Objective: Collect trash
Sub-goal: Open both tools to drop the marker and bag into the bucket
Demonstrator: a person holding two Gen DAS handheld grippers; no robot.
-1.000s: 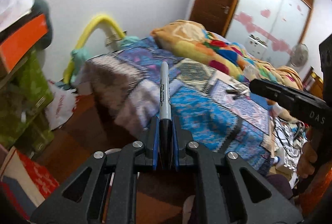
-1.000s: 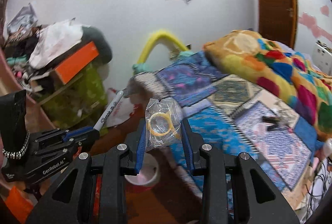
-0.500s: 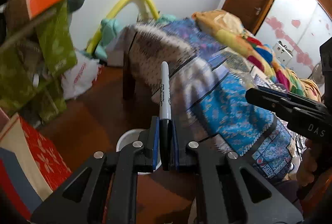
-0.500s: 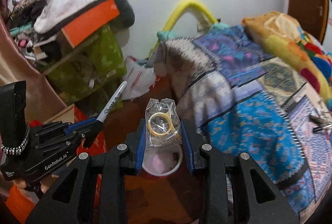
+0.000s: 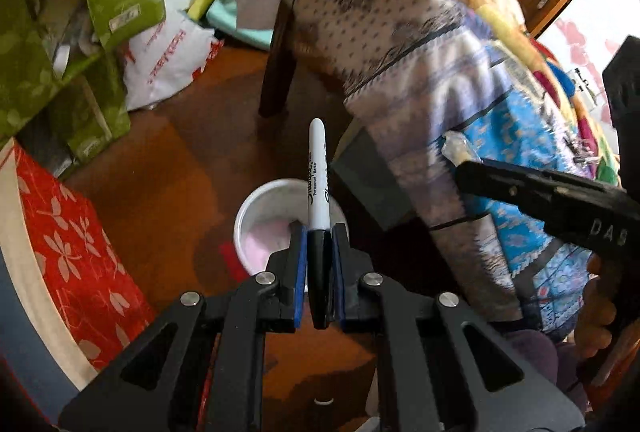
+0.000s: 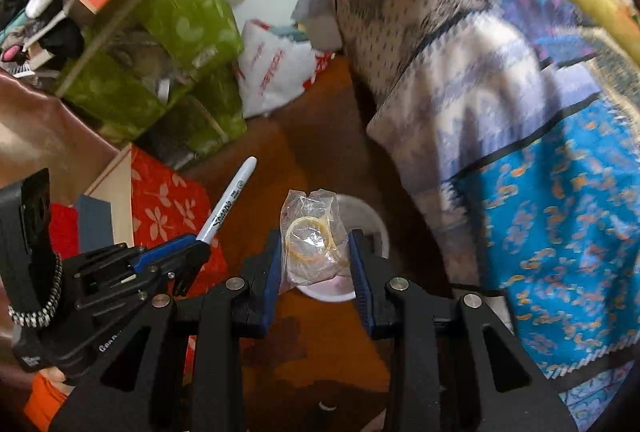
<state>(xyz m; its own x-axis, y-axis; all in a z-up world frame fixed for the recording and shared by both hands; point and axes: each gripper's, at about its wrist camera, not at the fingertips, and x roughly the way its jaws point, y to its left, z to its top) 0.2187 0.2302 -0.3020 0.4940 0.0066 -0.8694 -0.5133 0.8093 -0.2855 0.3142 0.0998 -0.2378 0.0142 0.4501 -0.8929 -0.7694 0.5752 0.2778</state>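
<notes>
My left gripper point(image 5: 319, 232) is shut on a white and black Sharpie marker point(image 5: 317, 176) that points forward over a white bin point(image 5: 260, 210) on the floor. My right gripper point(image 6: 316, 244) is shut on a clear plastic bag point(image 6: 310, 232) with a yellow ring inside, held just above the same white bin point(image 6: 370, 220). The left gripper point(image 6: 188, 254) with the marker point(image 6: 228, 204) shows at the left of the right wrist view. The right gripper's finger point(image 5: 540, 192) shows at the right of the left wrist view.
A bed with patterned blankets point(image 5: 420, 44) stands right of the bin, with a dark wooden leg point(image 5: 278, 64). Green bags point(image 6: 180, 44), a white plastic bag point(image 6: 276, 68) and a red floral box point(image 5: 68, 232) crowd the left. The floor point(image 5: 172, 168) is brown wood.
Both grippers have tilted down and moved toward the floor, so the white bin now lies right under the marker and the plastic bag. Both grips are unchanged.
</notes>
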